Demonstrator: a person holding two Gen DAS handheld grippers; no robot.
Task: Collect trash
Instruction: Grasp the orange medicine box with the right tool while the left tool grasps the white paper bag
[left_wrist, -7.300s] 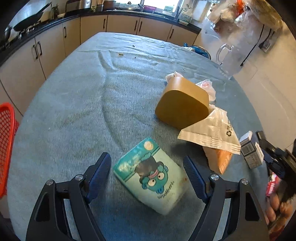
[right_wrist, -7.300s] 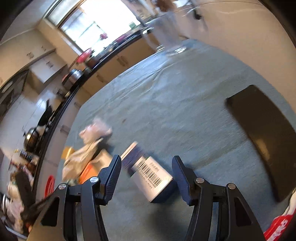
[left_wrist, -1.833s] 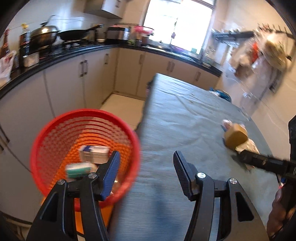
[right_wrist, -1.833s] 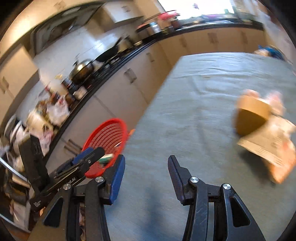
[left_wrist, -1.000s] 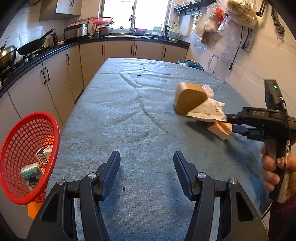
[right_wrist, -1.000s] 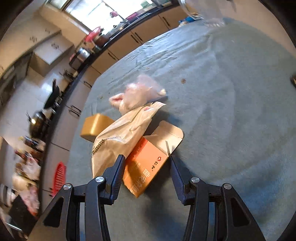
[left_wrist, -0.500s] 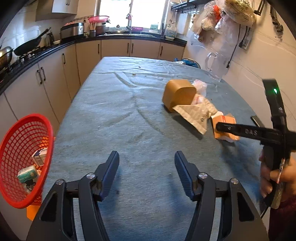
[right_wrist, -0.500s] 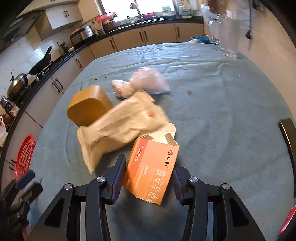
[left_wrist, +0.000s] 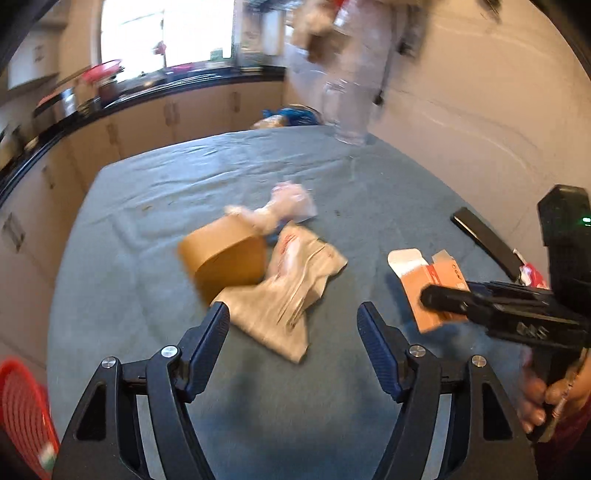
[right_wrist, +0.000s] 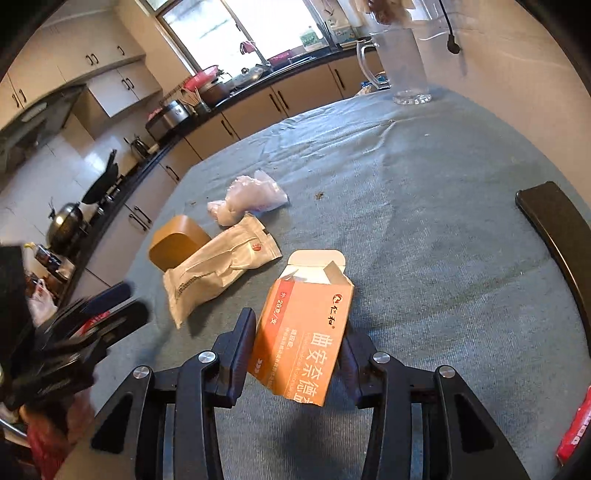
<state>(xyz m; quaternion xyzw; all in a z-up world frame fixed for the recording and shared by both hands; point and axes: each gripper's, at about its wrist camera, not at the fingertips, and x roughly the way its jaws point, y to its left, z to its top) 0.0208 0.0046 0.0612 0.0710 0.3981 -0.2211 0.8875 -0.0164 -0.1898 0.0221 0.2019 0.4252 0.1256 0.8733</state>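
An orange carton (right_wrist: 306, 332) with an open top flap stands between the fingers of my right gripper (right_wrist: 297, 350), which is shut on it just above the table. It also shows in the left wrist view (left_wrist: 432, 284). My left gripper (left_wrist: 293, 334) is open and empty, just short of a beige paper pouch (left_wrist: 291, 295) lying on the cloth. A tan box (left_wrist: 225, 258) lies behind the pouch. A crumpled clear plastic bag (left_wrist: 284, 206) lies beyond. The red basket (left_wrist: 20, 413) is at the lower left, off the table.
A grey-blue cloth covers the table (right_wrist: 424, 184). A glass pitcher (right_wrist: 404, 62) stands at the far edge. A black phone (right_wrist: 557, 229) lies at the right edge, with a red wrapper (right_wrist: 576, 432) nearer. Kitchen cabinets (left_wrist: 177, 114) line the far wall.
My right gripper has closed in on the orange carton and now grips it. My left gripper has swung right and forward, up to the paper pouch.
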